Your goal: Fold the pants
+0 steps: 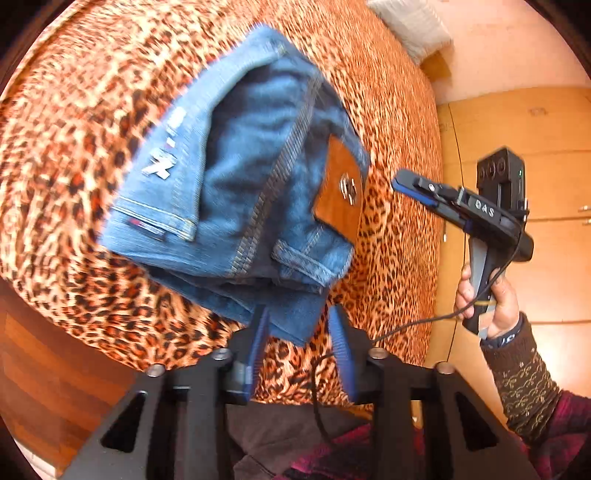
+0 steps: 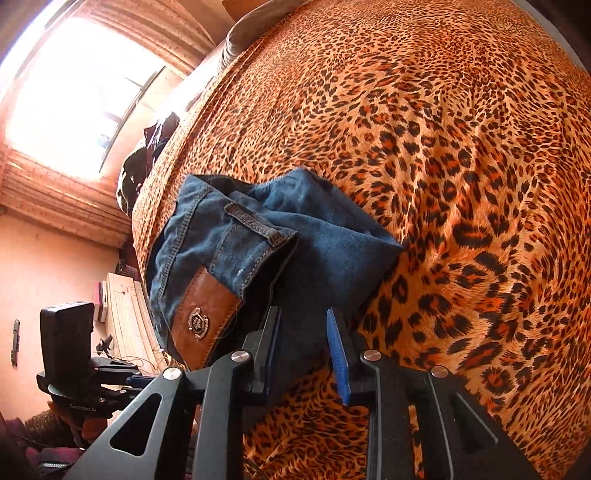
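Blue jeans [image 1: 236, 177] lie folded into a thick bundle on the leopard-print bed, with a brown leather waistband patch [image 1: 341, 192] showing. My left gripper [image 1: 297, 314] is open, its blue-padded fingers on either side of the bundle's near edge. My right gripper shows in the left wrist view [image 1: 402, 184], held in a hand to the right of the jeans, apart from them. In the right wrist view the jeans [image 2: 280, 236] and patch [image 2: 203, 317] lie just ahead of my open right gripper [image 2: 303, 317], whose fingers stand over the bundle's near edge.
The leopard-print bedspread [image 2: 461, 166] covers the whole bed. A pillow [image 1: 413, 22] lies at the far corner. Wooden wardrobe doors [image 1: 517, 122] stand to the right of the bed. A bright window [image 2: 74, 85] and dark clothes [image 2: 147, 147] are at the bed's far side.
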Available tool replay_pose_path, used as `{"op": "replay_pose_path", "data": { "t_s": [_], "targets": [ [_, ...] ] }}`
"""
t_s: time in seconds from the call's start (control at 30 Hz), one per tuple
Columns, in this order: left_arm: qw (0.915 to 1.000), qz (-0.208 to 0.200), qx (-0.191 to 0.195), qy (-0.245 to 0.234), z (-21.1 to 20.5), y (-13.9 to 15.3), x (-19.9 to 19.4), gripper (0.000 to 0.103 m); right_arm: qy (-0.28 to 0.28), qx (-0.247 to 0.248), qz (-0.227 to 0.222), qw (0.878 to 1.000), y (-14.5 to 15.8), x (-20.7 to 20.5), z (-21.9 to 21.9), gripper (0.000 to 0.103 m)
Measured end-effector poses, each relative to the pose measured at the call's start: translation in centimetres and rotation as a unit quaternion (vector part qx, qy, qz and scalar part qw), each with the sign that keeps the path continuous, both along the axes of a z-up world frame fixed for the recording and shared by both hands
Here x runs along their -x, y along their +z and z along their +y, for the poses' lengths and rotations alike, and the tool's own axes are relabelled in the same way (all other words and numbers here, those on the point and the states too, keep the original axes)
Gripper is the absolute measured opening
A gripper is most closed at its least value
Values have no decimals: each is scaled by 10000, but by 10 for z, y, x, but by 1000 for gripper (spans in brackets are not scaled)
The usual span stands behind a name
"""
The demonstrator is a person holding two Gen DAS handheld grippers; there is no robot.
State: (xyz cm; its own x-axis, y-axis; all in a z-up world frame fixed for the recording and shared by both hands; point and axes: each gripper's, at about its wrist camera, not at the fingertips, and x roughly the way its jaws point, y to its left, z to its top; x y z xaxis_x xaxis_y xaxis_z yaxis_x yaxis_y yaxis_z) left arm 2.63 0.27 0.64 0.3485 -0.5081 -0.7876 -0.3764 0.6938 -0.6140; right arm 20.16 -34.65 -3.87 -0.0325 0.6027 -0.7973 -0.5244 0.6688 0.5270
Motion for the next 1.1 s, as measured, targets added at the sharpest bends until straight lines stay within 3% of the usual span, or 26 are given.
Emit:
{"op": "replay_pose_path", "data": {
  "t_s": [0.03,0.07,0.13,0.2,0.27,0.47,0.7,0.93,1.0,1.03,1.07,1.1],
  "targets": [
    [9993,-77,5,379,12,5,7,60,-101,-178,114,9997,2,-5,0,59],
    [9966,-120,179,792,27,4,11,64,-199,-319,233,9990,1,-10,2,67],
    [9835,-127,932,1546,52,-10,18,64,-314,-555,571,9963,-7,-17,11,67],
    [9618,-137,1623,2200,65,-26,27,64,-478,-633,806,9936,-19,-22,22,67],
    [9494,-98,1925,2478,68,-37,35,64,-502,-635,974,9919,-31,-25,34,67],
    [9495,-14,1922,2481,51,-46,47,64,-495,-693,1281,9881,-53,-22,53,67],
    [9544,272,1968,2230,12,-60,25,65,-729,-772,1528,9825,-62,-24,64,67],
    [9527,344,2151,2120,-9,-69,3,64,-199,-351,1201,9919,-53,-25,90,66],
    [9558,416,2046,2067,-13,-75,-13,53,-117,-219,941,9953,-50,-23,99,47],
    [9600,466,1897,2005,-15,-76,-18,35,-111,-192,911,9956,-49,-22,101,37],
    [9649,552,1705,1922,-16,-75,-21,25,-147,-219,889,9957,-47,-21,104,35],
    [9666,566,1635,1893,-17,-75,-24,24,-139,-289,890,9955,-45,-19,105,34]
  ]
}}
